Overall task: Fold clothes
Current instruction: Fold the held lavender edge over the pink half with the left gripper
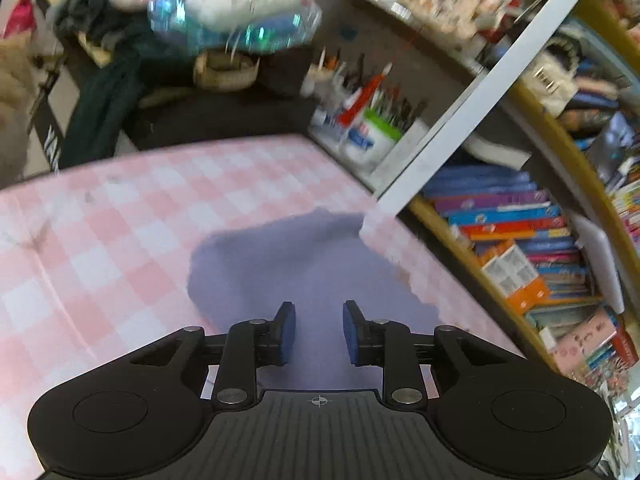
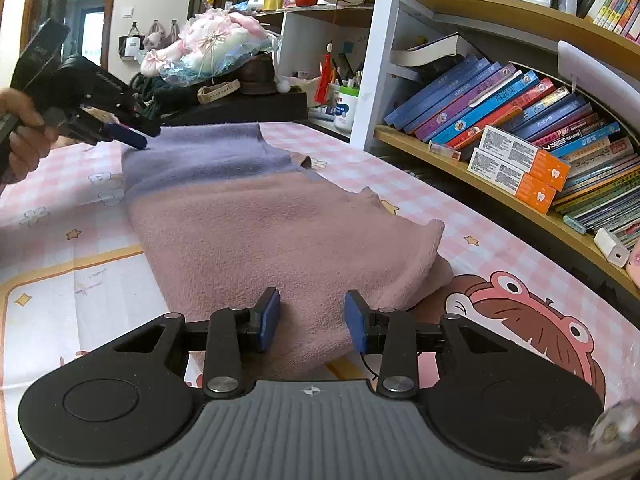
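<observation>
A folded knit garment, mauve (image 2: 280, 232) at the near end and lavender (image 2: 192, 152) at the far end, lies on the pink checked tablecloth (image 2: 400, 184). My right gripper (image 2: 312, 320) is open and empty, its blue pads just above the garment's near edge. My left gripper (image 1: 319, 330) is open and empty over the lavender part (image 1: 304, 264). It also shows in the right wrist view (image 2: 132, 136), held by a hand at the garment's far left corner.
Curved shelves full of books (image 2: 500, 120) run along the right side of the table. A pen cup and a white jar (image 2: 345, 110) stand at the far edge. A dark box with a frilly toy (image 2: 208, 52) on top sits behind the table.
</observation>
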